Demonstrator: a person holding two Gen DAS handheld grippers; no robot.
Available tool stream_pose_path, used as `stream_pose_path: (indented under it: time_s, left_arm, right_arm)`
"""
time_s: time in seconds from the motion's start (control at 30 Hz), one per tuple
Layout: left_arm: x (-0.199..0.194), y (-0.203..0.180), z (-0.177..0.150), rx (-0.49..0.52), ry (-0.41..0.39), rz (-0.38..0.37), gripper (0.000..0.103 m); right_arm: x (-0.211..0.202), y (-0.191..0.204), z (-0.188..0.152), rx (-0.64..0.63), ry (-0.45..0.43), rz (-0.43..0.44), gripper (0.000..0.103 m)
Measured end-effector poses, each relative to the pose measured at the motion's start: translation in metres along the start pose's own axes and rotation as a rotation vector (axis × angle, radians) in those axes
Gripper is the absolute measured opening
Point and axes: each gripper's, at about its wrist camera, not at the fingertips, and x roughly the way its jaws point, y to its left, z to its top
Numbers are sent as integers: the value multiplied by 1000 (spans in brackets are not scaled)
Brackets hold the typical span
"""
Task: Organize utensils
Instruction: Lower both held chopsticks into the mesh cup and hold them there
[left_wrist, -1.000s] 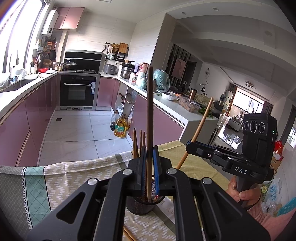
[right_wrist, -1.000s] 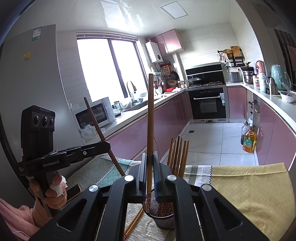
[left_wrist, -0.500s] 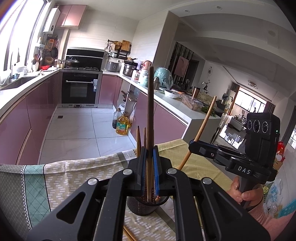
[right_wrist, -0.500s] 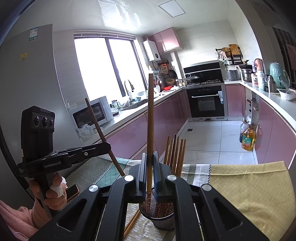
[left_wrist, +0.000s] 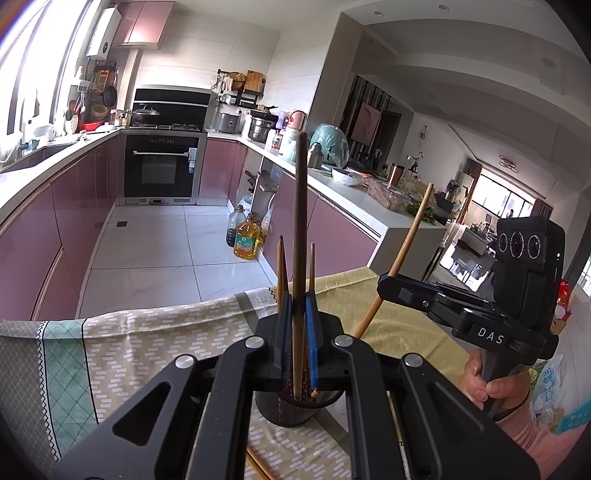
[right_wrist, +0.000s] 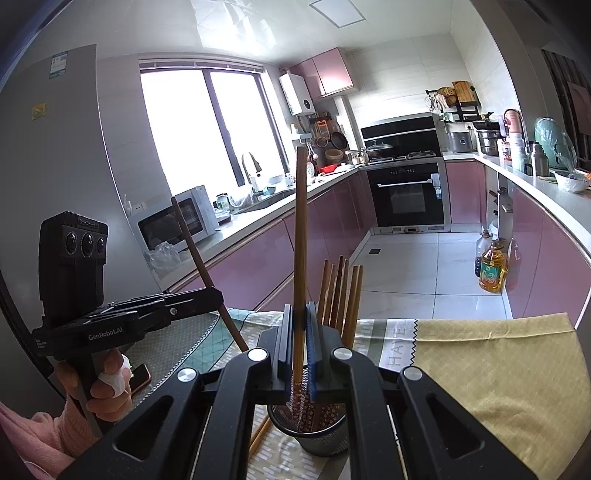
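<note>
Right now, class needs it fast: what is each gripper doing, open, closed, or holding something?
Left gripper: closed on a dark chopstick, above the mesh holder.
Right gripper: closed on a lighter wooden chopstick.

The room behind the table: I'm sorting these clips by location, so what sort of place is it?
A home kitchen, open to a living area. A built-in oven sits under a stove, pink cabinets line both sides, and a microwave stands on the counter near a sink under the window.

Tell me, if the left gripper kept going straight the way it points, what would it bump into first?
Probably the black mesh holder just ahead and below the left gripper, whose jaws clamp a dark chopstick; depth is hard to judge.
</note>
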Motion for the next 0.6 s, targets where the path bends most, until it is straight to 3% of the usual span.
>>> stream_pose_path:
  time_s: [0.6]
  left_arm:
    - [18,-5,-4,10,56,20,8]
  right_arm:
    - [16,-8,-8,13,35,-21,6]
